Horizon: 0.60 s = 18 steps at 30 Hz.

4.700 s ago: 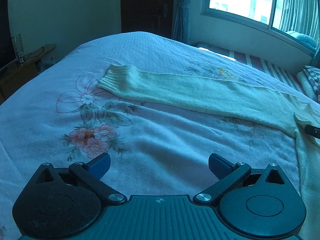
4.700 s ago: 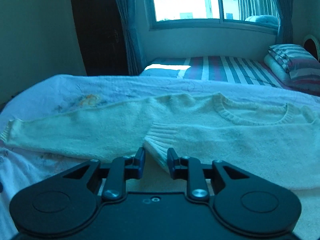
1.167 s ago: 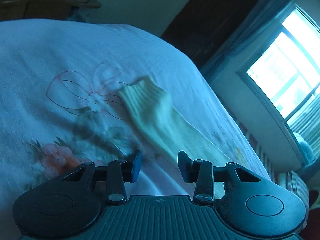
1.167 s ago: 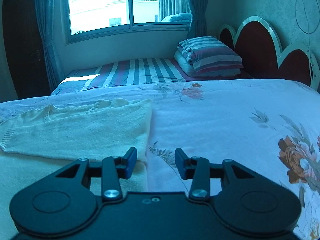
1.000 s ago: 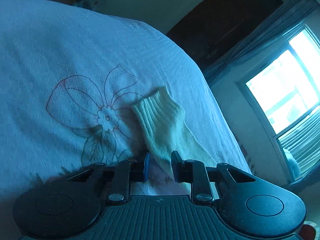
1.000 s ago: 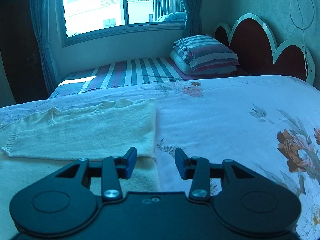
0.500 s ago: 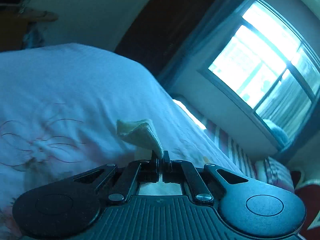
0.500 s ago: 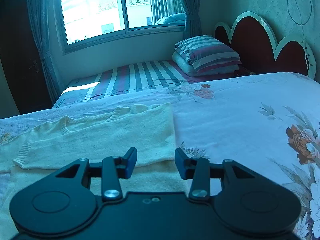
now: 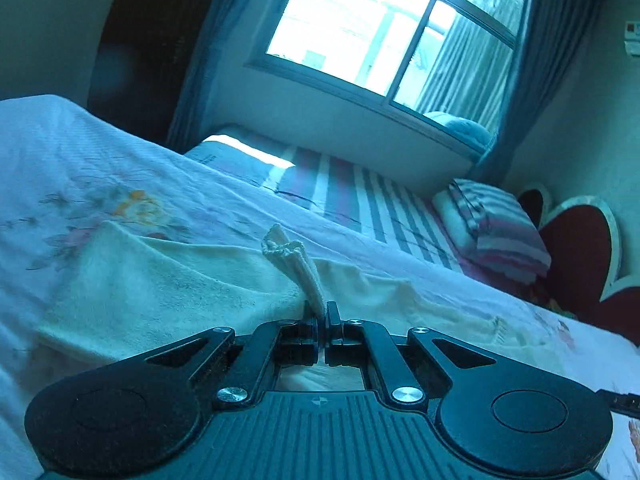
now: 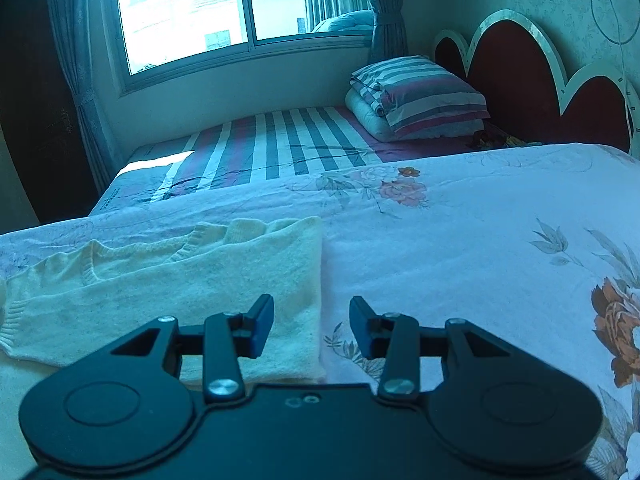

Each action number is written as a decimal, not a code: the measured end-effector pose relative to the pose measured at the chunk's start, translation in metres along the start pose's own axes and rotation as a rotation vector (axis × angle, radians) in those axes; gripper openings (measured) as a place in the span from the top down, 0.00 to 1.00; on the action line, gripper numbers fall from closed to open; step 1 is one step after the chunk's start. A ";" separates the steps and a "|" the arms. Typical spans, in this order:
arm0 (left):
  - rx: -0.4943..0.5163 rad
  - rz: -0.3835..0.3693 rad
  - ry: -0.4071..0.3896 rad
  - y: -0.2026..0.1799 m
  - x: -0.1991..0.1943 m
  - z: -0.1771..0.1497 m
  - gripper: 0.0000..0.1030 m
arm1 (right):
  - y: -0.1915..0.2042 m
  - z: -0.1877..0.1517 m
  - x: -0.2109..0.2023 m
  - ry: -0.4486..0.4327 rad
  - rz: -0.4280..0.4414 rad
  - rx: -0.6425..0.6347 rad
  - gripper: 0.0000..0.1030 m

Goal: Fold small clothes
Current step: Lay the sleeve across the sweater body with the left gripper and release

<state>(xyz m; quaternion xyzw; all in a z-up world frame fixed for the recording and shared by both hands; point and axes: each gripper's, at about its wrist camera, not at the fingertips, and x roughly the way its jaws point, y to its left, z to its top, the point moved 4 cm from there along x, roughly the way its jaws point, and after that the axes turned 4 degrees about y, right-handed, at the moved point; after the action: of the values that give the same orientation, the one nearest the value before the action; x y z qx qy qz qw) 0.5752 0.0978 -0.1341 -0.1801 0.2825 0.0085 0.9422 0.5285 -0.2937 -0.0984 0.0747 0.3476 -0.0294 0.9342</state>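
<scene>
A cream knit sweater point(image 9: 168, 288) lies flat on the floral bedspread point(image 9: 60, 168). My left gripper point(image 9: 322, 320) is shut on the ribbed cuff point(image 9: 294, 260) of its left sleeve and holds it lifted above the sweater's body, the sleeve draped beneath. In the right wrist view the sweater point(image 10: 180, 288) has its right sleeve folded across the chest, cuff at the left edge. My right gripper point(image 10: 312, 322) is open and empty, hovering over the sweater's right folded edge.
A striped mattress point(image 10: 280, 140) lies beyond the bedspread under the window. A folded striped quilt point(image 10: 420, 96) sits by the red headboard point(image 10: 520, 76). A dark door point(image 9: 148, 40) stands at the left. The bedspread point(image 10: 480, 240) extends to the right.
My left gripper closed on the left sleeve cuff, lifted it and swung it right over the sweater's body. My right gripper stayed open and drifted slightly right.
</scene>
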 end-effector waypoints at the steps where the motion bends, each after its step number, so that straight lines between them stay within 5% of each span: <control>1: 0.019 -0.005 0.010 -0.021 0.001 -0.006 0.98 | -0.003 0.000 0.001 0.003 0.010 0.003 0.60; 12: 0.171 -0.059 0.151 -0.132 0.025 -0.060 0.98 | -0.031 0.008 0.012 0.033 0.042 0.048 0.56; 13: 0.193 -0.056 0.162 -0.139 0.025 -0.066 0.90 | -0.032 0.008 0.014 0.035 0.036 0.051 0.55; 14: 0.209 -0.065 0.153 -0.144 0.019 -0.069 0.67 | -0.032 0.008 0.016 0.040 0.028 0.061 0.53; 15: 0.216 -0.096 0.140 -0.142 0.014 -0.067 0.56 | -0.033 0.009 0.018 0.048 0.026 0.078 0.53; 16: 0.214 -0.105 0.117 -0.139 0.003 -0.066 0.48 | -0.031 0.009 0.017 0.045 0.042 0.095 0.53; 18: 0.214 -0.063 0.088 -0.125 -0.021 -0.064 0.48 | -0.021 0.009 0.014 0.035 0.111 0.127 0.53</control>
<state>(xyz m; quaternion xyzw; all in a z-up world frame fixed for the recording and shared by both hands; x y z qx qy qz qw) 0.5386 -0.0389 -0.1306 -0.0873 0.3170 -0.0591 0.9426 0.5421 -0.3155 -0.1033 0.1534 0.3564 0.0019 0.9216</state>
